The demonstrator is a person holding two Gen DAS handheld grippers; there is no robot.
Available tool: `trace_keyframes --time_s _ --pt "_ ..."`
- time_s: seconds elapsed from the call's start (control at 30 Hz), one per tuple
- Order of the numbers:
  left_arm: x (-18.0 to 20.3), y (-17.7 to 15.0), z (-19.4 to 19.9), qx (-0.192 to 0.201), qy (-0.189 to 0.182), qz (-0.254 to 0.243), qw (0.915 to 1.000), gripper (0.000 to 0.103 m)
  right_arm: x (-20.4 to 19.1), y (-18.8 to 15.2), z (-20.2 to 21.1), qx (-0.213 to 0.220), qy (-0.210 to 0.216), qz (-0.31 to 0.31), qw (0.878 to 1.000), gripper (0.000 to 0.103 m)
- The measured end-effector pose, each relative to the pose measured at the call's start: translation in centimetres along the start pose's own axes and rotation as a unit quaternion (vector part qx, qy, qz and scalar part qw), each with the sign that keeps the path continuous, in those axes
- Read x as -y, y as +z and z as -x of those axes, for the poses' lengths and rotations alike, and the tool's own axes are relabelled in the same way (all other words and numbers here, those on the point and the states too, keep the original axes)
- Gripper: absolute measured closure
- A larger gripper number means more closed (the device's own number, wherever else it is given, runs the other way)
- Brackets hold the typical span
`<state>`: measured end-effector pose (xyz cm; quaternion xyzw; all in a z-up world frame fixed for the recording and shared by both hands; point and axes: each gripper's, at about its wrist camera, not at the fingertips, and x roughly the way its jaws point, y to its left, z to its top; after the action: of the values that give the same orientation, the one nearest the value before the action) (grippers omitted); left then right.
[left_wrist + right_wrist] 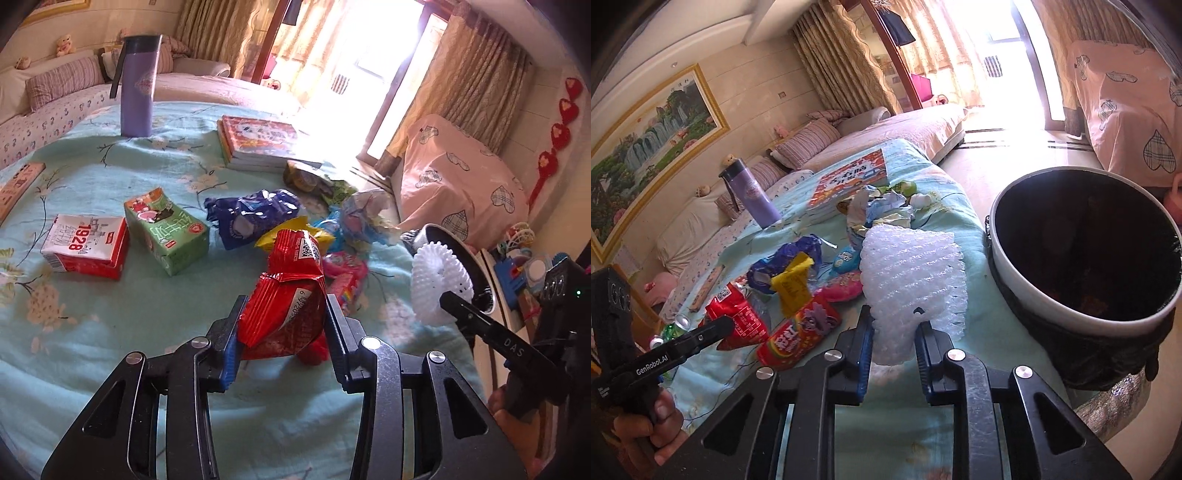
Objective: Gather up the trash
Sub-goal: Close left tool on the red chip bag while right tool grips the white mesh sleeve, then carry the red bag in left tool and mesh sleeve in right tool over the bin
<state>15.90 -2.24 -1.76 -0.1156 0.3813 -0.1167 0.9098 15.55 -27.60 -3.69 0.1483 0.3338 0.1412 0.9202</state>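
Item: my left gripper (282, 325) is clenching a crinkly, slippery red foil snack wrapper (286, 291) at its lower end; my right gripper (894, 345) is pinching light, squashy white foam netting (912, 280) by its bottom edge.

red wrapper (286, 295), white foam net (912, 280), teal floral tablecloth (110, 332)

Setting: home living room. Evidence: long sofa (886, 136) with striped cushions (807, 144) and small plush toys; gold-framed landscape painting (650, 140) on the wall; patterned curtains (831, 62) beside a bright balcony door; surface under a floral turquoise cloth (110, 332); red heart ornaments (565, 110) hung on the wall.
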Motion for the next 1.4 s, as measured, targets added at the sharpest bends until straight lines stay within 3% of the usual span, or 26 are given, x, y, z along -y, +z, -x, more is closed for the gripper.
trace_keyframes --time_s 0.37,0.8,1.4 --pt "5.7 -0.4 0.6 0.001 -0.042 -0.049 0.9979 0.065 1.8 -0.3 3.3 0.013 -0.004 -0.009 1.0 0.082" --pt "13.3 -0.1 -2.6 -0.023 -0.085 -0.101 0.9909 0.065 7.0 0.7 6.9 0.04 -0.045 -0.038 0.998 0.081" --pt "20.2 2.4 -7.8 -0.045 -0.104 -0.137 0.9842 0.065 12.4 3.5 7.0 0.026 -0.076 -0.043 0.996 0.078"
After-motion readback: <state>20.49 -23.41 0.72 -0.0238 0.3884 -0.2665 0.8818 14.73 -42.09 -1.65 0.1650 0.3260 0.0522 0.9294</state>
